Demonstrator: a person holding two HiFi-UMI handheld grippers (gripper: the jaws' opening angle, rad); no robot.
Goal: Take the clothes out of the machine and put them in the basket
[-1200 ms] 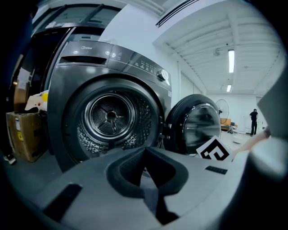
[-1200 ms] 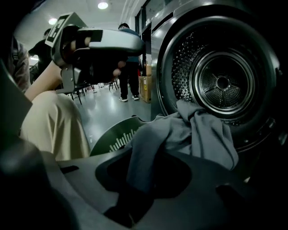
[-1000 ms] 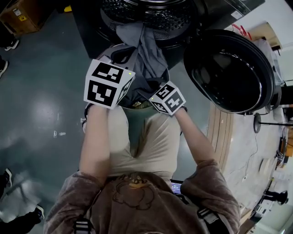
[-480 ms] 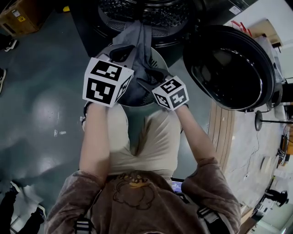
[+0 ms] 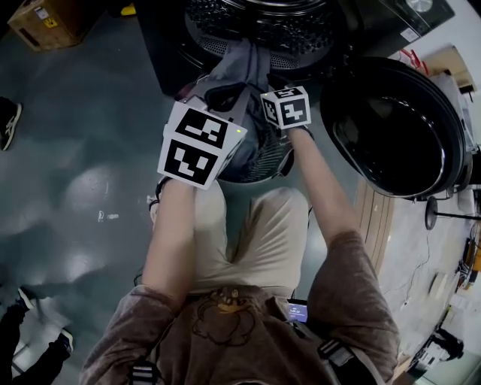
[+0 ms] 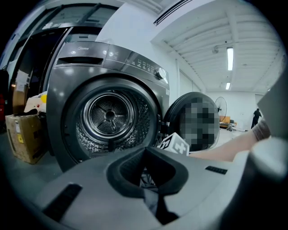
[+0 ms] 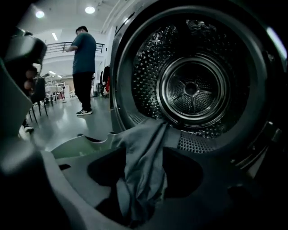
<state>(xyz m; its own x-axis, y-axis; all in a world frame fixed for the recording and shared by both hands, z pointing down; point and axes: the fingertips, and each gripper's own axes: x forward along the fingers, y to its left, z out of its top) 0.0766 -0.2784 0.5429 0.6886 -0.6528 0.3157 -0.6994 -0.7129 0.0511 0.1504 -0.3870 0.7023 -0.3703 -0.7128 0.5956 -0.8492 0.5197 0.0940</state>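
A grey garment (image 5: pixel 244 64) hangs from the lip of the washer drum (image 5: pixel 263 19) down toward the mesh basket (image 5: pixel 276 159) below the opening. My left gripper (image 5: pixel 224 96) sits over the basket, and in the left gripper view its jaws (image 6: pixel 150 197) are closed, with dark cloth pinched between them. My right gripper (image 5: pixel 272 78) is up at the drum mouth. In the right gripper view its jaws are opening and the grey garment (image 7: pixel 144 170) drapes loosely between them. Behind it the drum (image 7: pixel 191 90) looks bare.
The round washer door (image 5: pixel 394 124) stands open to the right. A cardboard box (image 5: pixel 45 22) sits on the floor at the far left of the machine. A person (image 7: pixel 84 67) stands farther off. A fan stand (image 5: pixel 436 210) and wooden boards lie to the right.
My right gripper has risen from the basket to the drum mouth, with its jaws spreading wider. The left gripper has stayed in place.
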